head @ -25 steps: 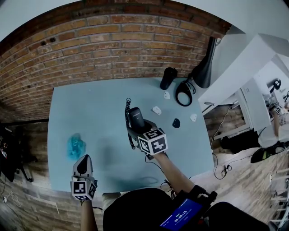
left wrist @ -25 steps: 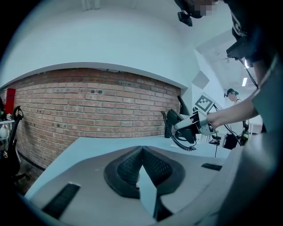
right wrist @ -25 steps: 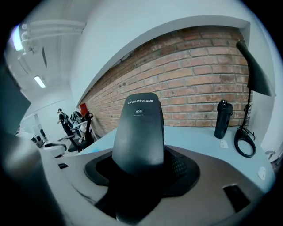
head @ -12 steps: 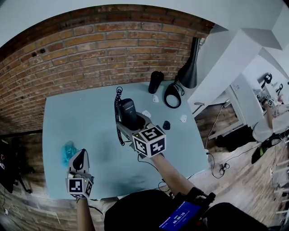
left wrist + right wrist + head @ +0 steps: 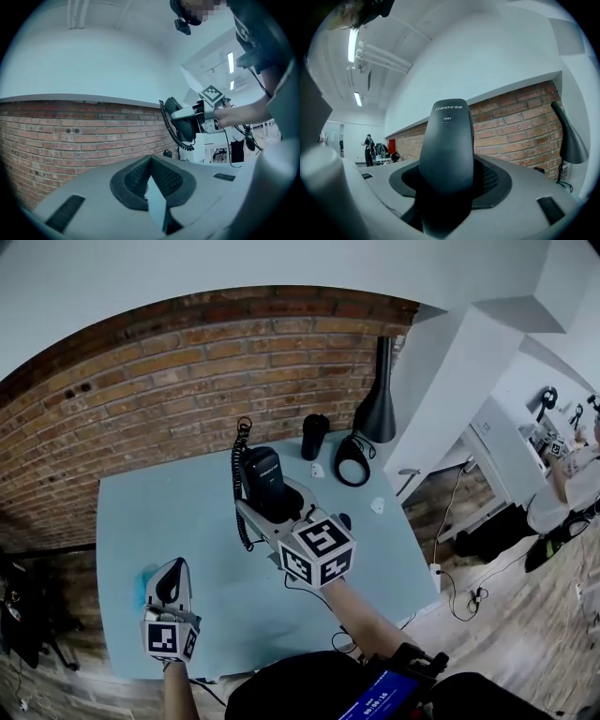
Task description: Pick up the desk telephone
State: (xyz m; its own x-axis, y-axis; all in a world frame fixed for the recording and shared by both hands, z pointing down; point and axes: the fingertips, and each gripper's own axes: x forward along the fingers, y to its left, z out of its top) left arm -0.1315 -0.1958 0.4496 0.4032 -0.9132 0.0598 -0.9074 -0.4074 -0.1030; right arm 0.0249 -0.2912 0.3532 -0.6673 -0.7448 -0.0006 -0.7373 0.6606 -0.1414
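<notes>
**Two grippers above a desk, the right one holding the telephone**

One person, seen from their own head camera, held a gripper in each hand over a pale blue-green desk (image 5: 187, 512) that stood against a brick wall (image 5: 169, 371). The right gripper (image 5: 277, 512) was clamped on the dark desk telephone (image 5: 263, 482), jaws set fairly wide around its body. The telephone was in the air above the middle of the desk, clear of the surface, with its top end pointing toward the wall. Its black coiled cord (image 5: 238, 493) hung along its left side. In the right gripper view, the telephone (image 5: 445, 154) filled the space between both pads.

The left gripper (image 5: 173, 570) hovered over the near left part of the desk, well apart from the telephone. Its jaws were closed together with nothing between them. A small blue thing (image 5: 142, 579) lay on the desk just beside it, partly hidden.

At the far right corner of the desk stood a black cylinder (image 5: 315, 435), a black ring-shaped thing (image 5: 352, 465) and a tall black lamp (image 5: 378, 404).
</notes>
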